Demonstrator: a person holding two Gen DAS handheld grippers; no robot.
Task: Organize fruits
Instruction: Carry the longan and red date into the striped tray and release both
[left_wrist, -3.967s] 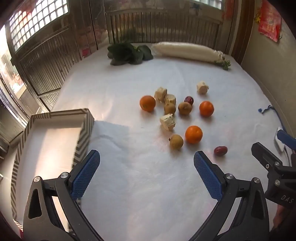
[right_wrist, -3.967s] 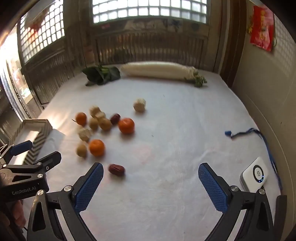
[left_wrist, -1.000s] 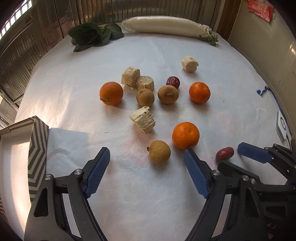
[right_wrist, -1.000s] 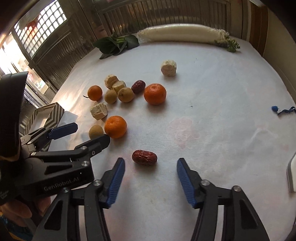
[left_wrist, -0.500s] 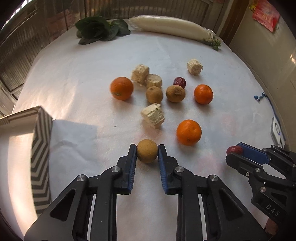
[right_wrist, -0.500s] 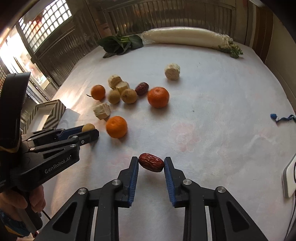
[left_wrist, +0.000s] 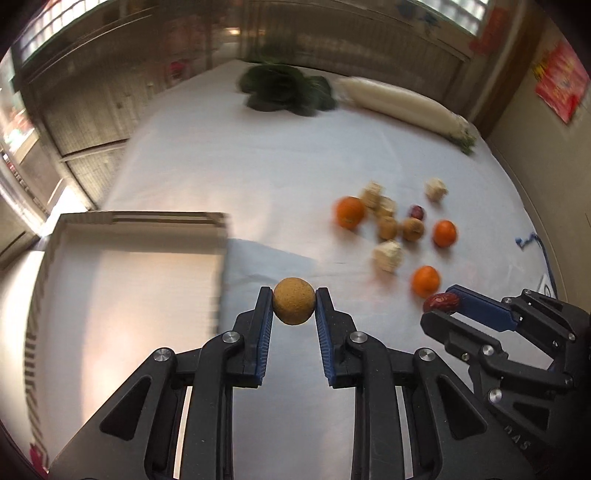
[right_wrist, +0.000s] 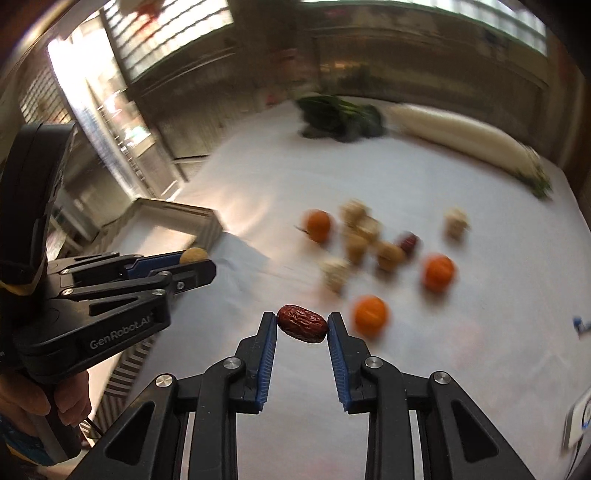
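Left gripper (left_wrist: 294, 308) jaws clamp a tan longan (left_wrist: 294, 301) beside the striped box (left_wrist: 129, 221); right gripper (right_wrist: 302, 330) jaws pinch a red date (right_wrist: 303, 328) above the white-covered bench (left_wrist: 258, 166).

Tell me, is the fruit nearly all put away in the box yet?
Not yet. The box looks empty. The left gripper holds a round tan fruit and the right gripper holds a red date. Three oranges, more tan fruits and another date wait on the tablecloth.
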